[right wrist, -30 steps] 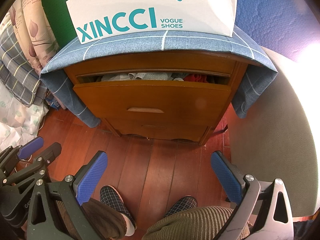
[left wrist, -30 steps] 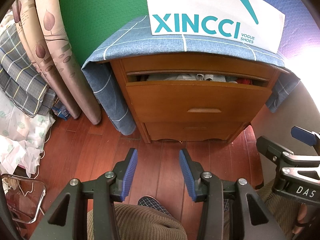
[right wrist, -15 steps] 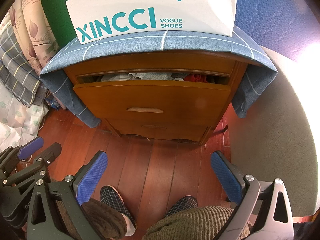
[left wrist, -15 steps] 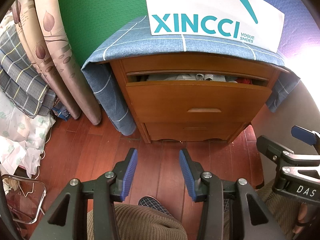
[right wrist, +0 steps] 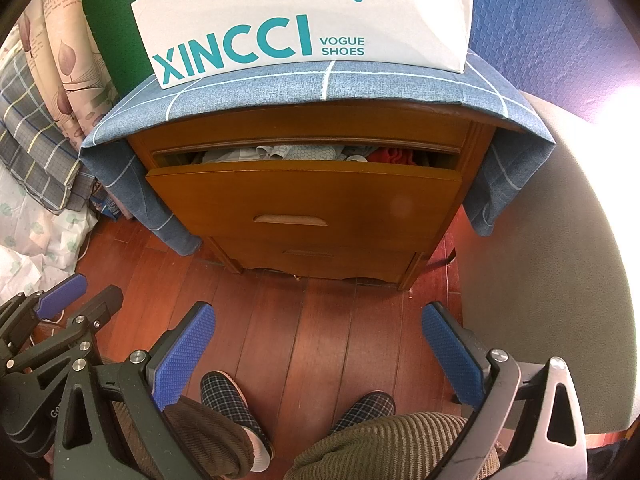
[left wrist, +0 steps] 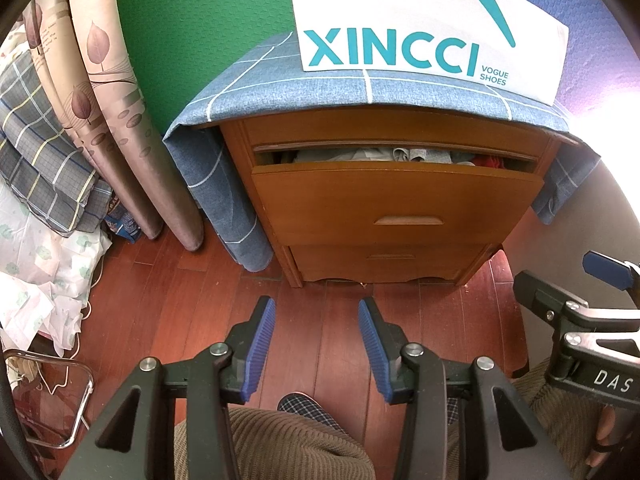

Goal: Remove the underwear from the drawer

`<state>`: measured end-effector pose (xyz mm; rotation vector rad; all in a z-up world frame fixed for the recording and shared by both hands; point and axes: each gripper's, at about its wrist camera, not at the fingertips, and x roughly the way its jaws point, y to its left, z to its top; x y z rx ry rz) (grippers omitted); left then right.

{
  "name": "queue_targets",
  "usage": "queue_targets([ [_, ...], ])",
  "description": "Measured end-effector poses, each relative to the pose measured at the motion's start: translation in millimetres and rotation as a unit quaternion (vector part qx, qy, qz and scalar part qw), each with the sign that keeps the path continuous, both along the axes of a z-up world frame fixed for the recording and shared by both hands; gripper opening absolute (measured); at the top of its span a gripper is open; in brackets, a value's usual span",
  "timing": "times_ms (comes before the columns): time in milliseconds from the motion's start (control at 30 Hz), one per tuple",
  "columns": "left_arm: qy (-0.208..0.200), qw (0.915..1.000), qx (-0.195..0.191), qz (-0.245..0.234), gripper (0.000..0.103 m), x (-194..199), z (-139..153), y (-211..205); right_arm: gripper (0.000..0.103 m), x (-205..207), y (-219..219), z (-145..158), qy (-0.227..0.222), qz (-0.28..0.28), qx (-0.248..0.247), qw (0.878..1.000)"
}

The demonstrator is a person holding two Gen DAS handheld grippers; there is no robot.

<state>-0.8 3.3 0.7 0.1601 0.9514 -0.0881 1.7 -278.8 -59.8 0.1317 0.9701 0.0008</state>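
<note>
A wooden nightstand has its top drawer (left wrist: 396,200) (right wrist: 308,196) pulled partly out. Folded grey and light blue underwear (left wrist: 384,156) (right wrist: 288,153) and a red piece (left wrist: 486,161) (right wrist: 390,157) show in the gap. My left gripper (left wrist: 316,312) is open and empty, held low over the floor well short of the drawer. My right gripper (right wrist: 318,318) is open wide and empty, also short of the drawer. Each gripper shows at the edge of the other's view.
A blue checked cloth (left wrist: 280,92) covers the nightstand top, with a white XINCCI shoe bag (left wrist: 424,24) on it. A lower drawer (left wrist: 388,260) is shut. Rolled mats (left wrist: 120,120) and bedding stand left. A grey chair (right wrist: 560,280) is right. The person's knees and slippers (right wrist: 236,400) are below.
</note>
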Motion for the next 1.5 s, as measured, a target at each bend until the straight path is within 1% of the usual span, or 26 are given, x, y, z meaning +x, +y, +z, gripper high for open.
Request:
queue_targets([
  [700,0.000,1.0000,-0.003,-0.004,0.044,1.3,4.1,2.9,0.102,-0.3,-1.7,2.6,-0.002,-0.003,0.001,1.000],
  [833,0.017,0.9997,-0.016,-0.007,0.044,9.2,3.9,6.2,0.102,2.3,-3.7,5.6,0.004,0.000,0.007,1.000],
  [967,0.040,0.9973,-0.062,0.008,0.044,26.4,1.1,11.9,0.102,7.4,-13.2,7.9,0.010,0.001,0.012,1.000],
  [1067,0.059,0.9926,-0.103,0.024,0.044,42.2,-4.0,15.0,0.102,12.9,-23.0,12.3,0.008,0.002,-0.009,1.000],
  [1133,0.064,0.9880,-0.135,0.038,0.044,50.8,-7.0,17.2,0.102,15.0,-31.4,14.0,0.009,0.000,-0.022,1.000],
  [1200,0.066,0.9821,-0.168,0.055,0.044,59.7,-9.9,18.9,0.102,16.7,-39.6,14.3,0.011,-0.001,-0.039,0.999],
  [1233,0.067,0.9772,-0.191,0.065,0.044,66.0,-11.9,19.7,0.102,17.4,-43.8,13.6,0.016,-0.001,-0.039,0.999],
  [1333,0.065,0.9680,-0.230,0.078,0.044,80.6,-17.5,16.6,0.102,18.7,-58.8,10.3,0.035,-0.001,-0.016,0.999],
  [1400,0.059,0.9614,-0.256,0.082,0.044,93.5,-22.8,12.1,0.102,16.2,-69.7,10.8,0.034,-0.005,0.006,0.999],
  [1500,0.065,0.9486,-0.295,0.094,0.044,109.1,-31.7,8.3,0.102,15.7,-77.0,5.5,0.040,-0.007,0.026,0.999],
])
